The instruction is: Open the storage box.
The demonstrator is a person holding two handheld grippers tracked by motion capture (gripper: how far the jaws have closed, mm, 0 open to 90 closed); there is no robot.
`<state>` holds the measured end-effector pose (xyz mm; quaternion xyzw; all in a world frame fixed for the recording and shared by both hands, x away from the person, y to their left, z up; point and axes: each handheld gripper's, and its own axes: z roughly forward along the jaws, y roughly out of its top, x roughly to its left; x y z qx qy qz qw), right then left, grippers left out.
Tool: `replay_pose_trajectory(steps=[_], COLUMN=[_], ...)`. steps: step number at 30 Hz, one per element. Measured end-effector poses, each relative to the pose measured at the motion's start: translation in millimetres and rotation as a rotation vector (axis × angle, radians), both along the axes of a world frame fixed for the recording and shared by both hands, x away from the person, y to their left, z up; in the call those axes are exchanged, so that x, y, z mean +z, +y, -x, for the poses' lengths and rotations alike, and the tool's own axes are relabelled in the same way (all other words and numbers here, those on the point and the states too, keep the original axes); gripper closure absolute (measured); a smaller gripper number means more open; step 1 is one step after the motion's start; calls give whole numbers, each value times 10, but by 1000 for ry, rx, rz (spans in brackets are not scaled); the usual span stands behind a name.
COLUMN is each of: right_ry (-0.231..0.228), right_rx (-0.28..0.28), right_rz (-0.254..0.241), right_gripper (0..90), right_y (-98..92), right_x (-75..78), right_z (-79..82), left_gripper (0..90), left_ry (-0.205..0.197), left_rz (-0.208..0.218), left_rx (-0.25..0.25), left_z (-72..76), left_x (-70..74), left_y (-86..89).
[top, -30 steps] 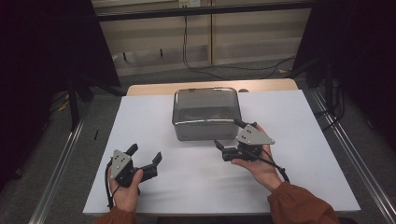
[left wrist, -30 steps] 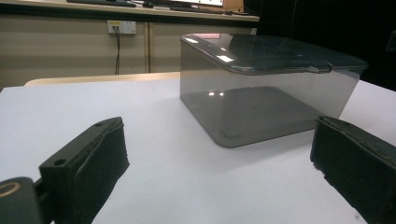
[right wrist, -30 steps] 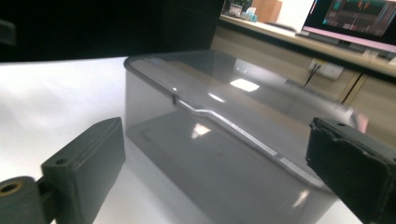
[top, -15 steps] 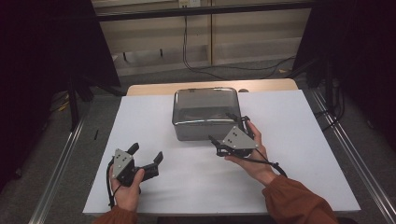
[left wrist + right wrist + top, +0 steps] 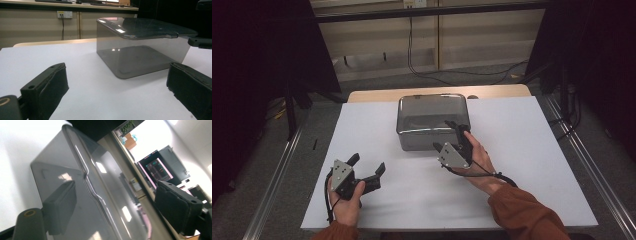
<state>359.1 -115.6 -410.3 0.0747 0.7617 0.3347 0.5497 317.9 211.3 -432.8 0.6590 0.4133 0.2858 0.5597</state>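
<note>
Smoky grey plastic box [image 5: 432, 120] with its lid on sits at the far middle of the white table [image 5: 522, 165]; its see-through walls show nothing inside. From the high view, the right gripper [image 5: 452, 135] straddles the near right corner with jaws that have just been narrowing, not yet pressing, and the left gripper [image 5: 364, 167] rests gaping wide on the near left. Its own view adds the lid's overhanging lip, one jaw either side.

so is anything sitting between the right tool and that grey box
Nothing visible does. The right tool is already at the front right corner of the grey box, jaws open around its lid edge and just now closing, with only bare white table nearby.
</note>
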Motion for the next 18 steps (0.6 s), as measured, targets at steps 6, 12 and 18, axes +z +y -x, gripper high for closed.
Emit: replay_pose_trajectory(steps=[6,12,18], right_ry=[-75,-114,-131], right_rx=[2,3,-1], right_rz=[143,239,333], right_gripper=[272,352,465], right_y=[78,126,189], right_x=[-51,-99,-172], right_z=[10,6,-9], left_gripper=[31,29,29], left_ry=[1,0,1], left_rz=[-2,-12,-10], left_rx=[4,16,5], left_z=[-1,-1,2], left_x=[-1,0,6], left_y=[1,15,20])
